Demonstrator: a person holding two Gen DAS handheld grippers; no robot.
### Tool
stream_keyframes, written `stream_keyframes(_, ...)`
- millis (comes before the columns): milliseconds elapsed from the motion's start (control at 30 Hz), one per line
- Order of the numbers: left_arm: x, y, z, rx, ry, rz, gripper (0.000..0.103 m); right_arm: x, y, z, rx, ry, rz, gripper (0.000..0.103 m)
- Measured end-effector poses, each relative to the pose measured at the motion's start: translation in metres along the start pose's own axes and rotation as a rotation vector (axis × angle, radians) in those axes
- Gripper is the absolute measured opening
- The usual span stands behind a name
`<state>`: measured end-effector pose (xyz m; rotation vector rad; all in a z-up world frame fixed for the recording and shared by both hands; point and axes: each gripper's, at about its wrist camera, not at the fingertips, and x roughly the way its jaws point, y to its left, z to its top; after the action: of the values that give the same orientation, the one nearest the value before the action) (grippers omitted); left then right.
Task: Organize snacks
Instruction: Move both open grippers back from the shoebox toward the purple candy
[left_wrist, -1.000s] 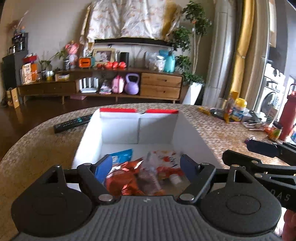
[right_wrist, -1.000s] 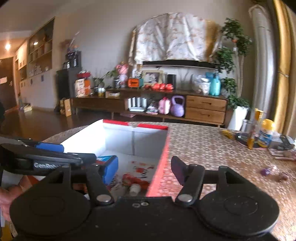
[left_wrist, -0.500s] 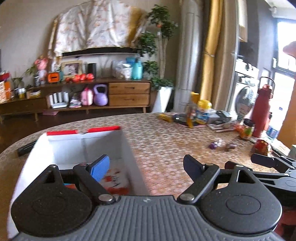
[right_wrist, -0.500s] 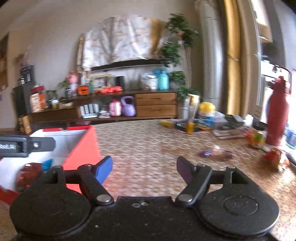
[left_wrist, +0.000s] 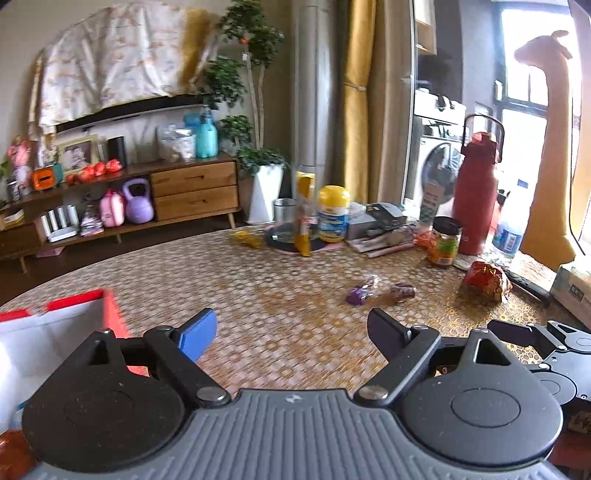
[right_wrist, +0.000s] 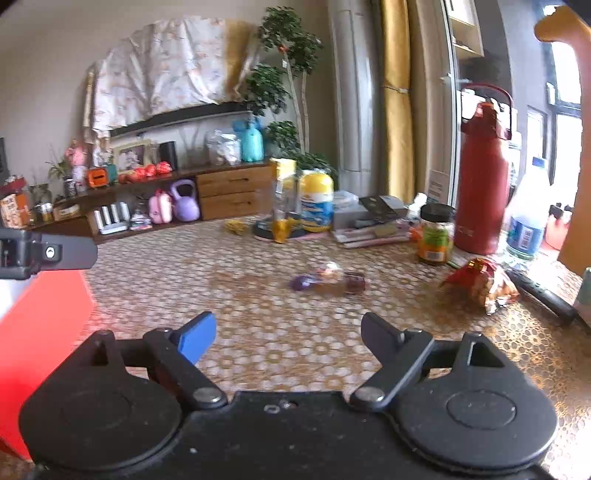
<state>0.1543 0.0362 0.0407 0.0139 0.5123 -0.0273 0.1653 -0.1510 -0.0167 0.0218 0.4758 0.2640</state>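
Woven, honeycomb-patterned matting covers the table (left_wrist: 258, 280). At lower left stands the red-walled, white-lined box (left_wrist: 55, 325). Two small purple twisted-wrapper candies (right_wrist: 325, 282) lie at centre frame, a crinkled red foil snack bag (right_wrist: 480, 280) at right. The left gripper (left_wrist: 291, 326) spreads wide, empty; the right gripper (right_wrist: 288, 328) is opening, nothing between.

Left tongs (left_wrist: 291, 328) gape empty; right tongs (right_wrist: 288, 330) empty, jaws still opening

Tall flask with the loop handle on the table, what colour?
Dark red all over, handle included: the flask shows best in the right wrist view.
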Motion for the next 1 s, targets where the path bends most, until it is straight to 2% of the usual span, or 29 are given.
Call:
stream_keyframes(267, 0.063, -0.029, 0.012, 0.033, 0.051, -0.029, 0.089, 0.040, -0.034, 0.009, 0.019, 0.021, -0.052, 0.086)
stream_keyframes(600, 0.129, -0.044, 0.025, 0.045, 0.095, -0.052, 0.089, 0.079, -0.054, 0.019, 0.022, 0.034, -0.063, 0.086)
stream_keyframes(1000, 0.216, -0.062, 0.020, 0.158, 0.150, -0.109, 0.089, 0.109, -0.081, 0.021, 0.065, 0.063, -0.094, 0.086)
